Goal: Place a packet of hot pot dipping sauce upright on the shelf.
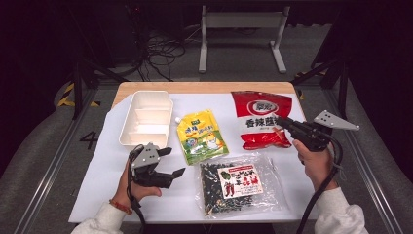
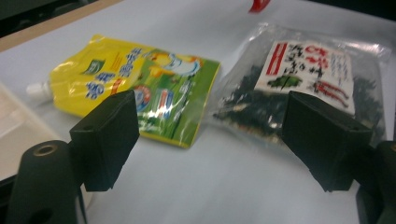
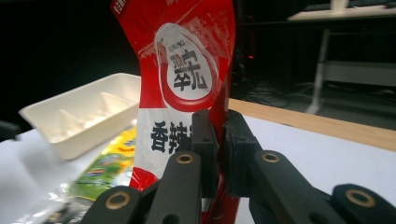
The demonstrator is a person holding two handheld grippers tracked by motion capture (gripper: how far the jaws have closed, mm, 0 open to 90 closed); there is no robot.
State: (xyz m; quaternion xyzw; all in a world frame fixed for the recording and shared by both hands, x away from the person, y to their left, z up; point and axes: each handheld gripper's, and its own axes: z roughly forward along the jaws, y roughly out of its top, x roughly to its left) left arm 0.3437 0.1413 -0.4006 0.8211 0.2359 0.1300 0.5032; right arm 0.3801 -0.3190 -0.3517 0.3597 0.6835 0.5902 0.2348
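My right gripper (image 1: 285, 125) (image 3: 219, 140) is shut on the right edge of a red snack bag (image 1: 260, 117) (image 3: 187, 70). In the right gripper view the bag stands up from between the jaws. My left gripper (image 1: 174, 161) (image 2: 210, 121) stands open above the white sheet with nothing between its jaws. Ahead of it lie a yellow spouted pouch (image 1: 202, 136) (image 2: 135, 88) and a clear bag of dark dried pieces with a red and white label (image 1: 238, 184) (image 2: 299, 79).
A white divided tray (image 1: 146, 119) (image 3: 79, 116) stands at the back left of the white sheet (image 1: 102, 170). The wooden table edge (image 1: 195, 87) runs along the back. Beyond it are a dark floor, cables and a bench frame (image 1: 241, 39).
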